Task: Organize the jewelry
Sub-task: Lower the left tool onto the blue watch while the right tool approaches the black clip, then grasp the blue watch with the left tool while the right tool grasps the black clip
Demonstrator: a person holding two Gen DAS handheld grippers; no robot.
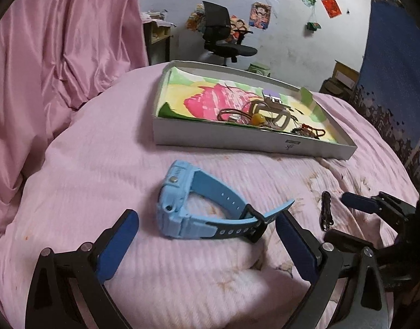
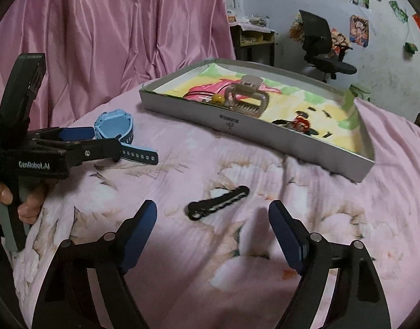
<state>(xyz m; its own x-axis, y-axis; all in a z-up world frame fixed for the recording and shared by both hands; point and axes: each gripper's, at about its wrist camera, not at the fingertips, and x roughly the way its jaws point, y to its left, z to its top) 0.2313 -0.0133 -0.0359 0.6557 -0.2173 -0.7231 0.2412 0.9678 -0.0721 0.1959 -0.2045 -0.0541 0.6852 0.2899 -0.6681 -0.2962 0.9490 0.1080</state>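
Note:
A light blue watch [image 1: 199, 205] lies on the pink quilt, between the open fingers of my left gripper [image 1: 207, 222]; the jaws do not touch it. It also shows in the right wrist view [image 2: 116, 126], beside the left gripper [image 2: 100, 139]. A small black clip [image 2: 218, 203] lies on the quilt just ahead of my open, empty right gripper [image 2: 212, 213]; it also shows in the left wrist view [image 1: 326, 211]. A shallow white box [image 1: 237, 134] behind holds a beige claw clip [image 2: 246, 96], a purple-topped watch [image 1: 271, 97], bands and beads.
The box rim [image 2: 292, 139] rises above the quilt. Pink satin cloth [image 2: 114, 33] hangs at the back left. A black office chair [image 2: 319, 44] and a small desk [image 2: 253, 38] stand by the far wall.

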